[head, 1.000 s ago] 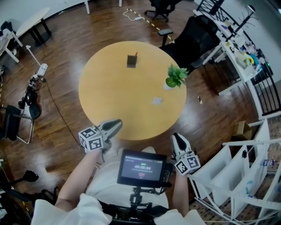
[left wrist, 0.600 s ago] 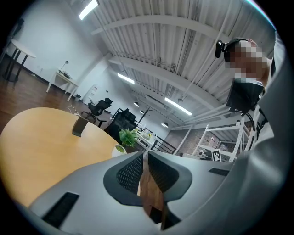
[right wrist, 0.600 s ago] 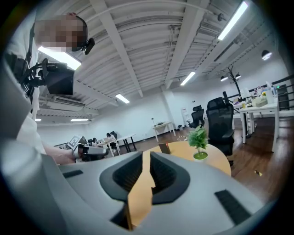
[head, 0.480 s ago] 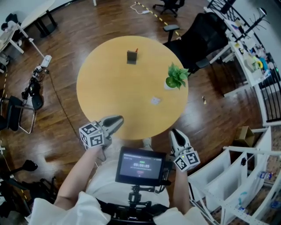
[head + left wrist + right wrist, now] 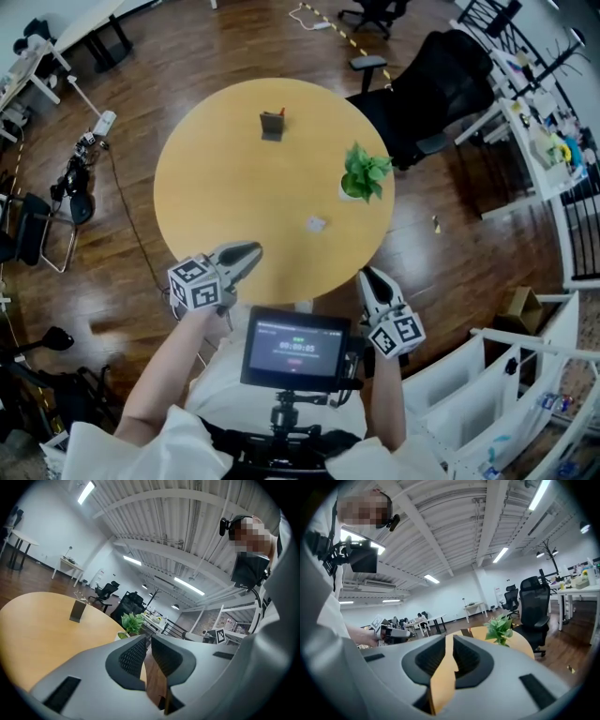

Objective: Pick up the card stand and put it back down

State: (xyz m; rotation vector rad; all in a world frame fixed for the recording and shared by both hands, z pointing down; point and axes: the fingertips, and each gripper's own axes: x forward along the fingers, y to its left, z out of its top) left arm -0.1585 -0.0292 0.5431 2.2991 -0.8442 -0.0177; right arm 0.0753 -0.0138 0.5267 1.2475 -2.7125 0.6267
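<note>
- So, where does the card stand (image 5: 271,126) sit?
- Upper middle of the head view, upright on the far side of the round counter (image 5: 225,187). It's well apart from both grippers, which you hold at the counter's lower edge.
- And the jaws?
- Your left hand-held gripper (image 5: 249,253) and right hand-held gripper (image 5: 368,277) each show only a narrow slit, with nothing in it.
- How will it handle?
- Probably light, stiff and easily tipped. Grip it low across the thin upright panel and squeeze gently. You'd likely need to open wider first.
</note>
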